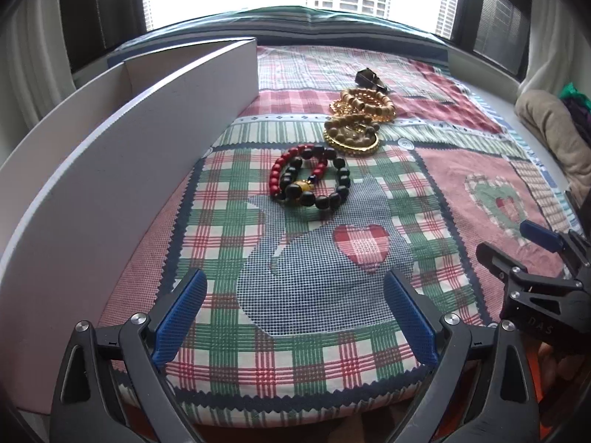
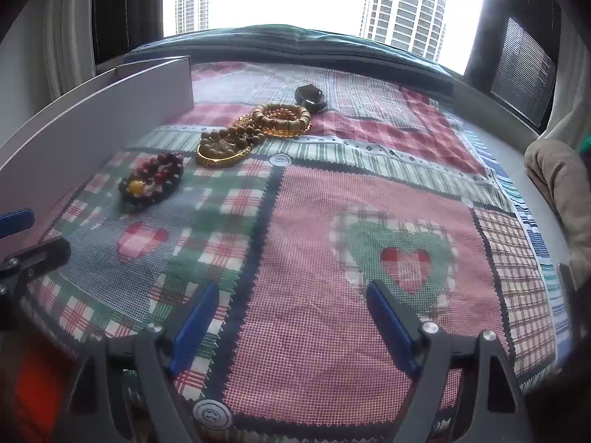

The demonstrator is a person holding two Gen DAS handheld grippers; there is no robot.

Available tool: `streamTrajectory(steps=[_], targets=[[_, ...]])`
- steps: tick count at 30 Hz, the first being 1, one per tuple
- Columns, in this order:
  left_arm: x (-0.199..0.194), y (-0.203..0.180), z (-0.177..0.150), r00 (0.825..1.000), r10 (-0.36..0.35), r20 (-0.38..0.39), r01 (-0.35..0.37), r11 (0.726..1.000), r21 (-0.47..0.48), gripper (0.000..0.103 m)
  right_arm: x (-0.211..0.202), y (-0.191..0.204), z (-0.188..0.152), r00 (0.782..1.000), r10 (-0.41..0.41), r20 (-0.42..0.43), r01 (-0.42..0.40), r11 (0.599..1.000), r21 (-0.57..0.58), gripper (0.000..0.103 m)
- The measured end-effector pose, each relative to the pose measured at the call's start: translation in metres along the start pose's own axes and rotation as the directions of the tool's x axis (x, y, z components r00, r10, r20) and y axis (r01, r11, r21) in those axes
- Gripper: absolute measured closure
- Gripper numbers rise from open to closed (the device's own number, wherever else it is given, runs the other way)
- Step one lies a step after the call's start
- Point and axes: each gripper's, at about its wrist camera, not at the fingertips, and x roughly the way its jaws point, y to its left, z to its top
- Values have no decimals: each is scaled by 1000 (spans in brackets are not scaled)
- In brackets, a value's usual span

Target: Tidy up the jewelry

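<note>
left wrist: low, angled down | right wrist: alongside | shared: patchwork cloth [image 1: 295, 295], bracelets [image 2: 151, 181]

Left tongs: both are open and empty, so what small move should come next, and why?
Probably ease the left tongs forward toward the red and black bead bracelets. That pile lies nearest, straight ahead of them on the patchwork cloth, beside the white box. The right tongs face bare cloth.
</note>
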Motion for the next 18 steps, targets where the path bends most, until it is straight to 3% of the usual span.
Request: streamTrajectory(steps=[8,18], targets=[[22,4,-16,997,32,-74,-32,999,0,6,22,-9,-14,998,4,-70,1,997,79,19],[29,5,-17,993,41,-108,-44,999,-27,0,24,-10,-16,996,1,-85,10,992,124,16]])
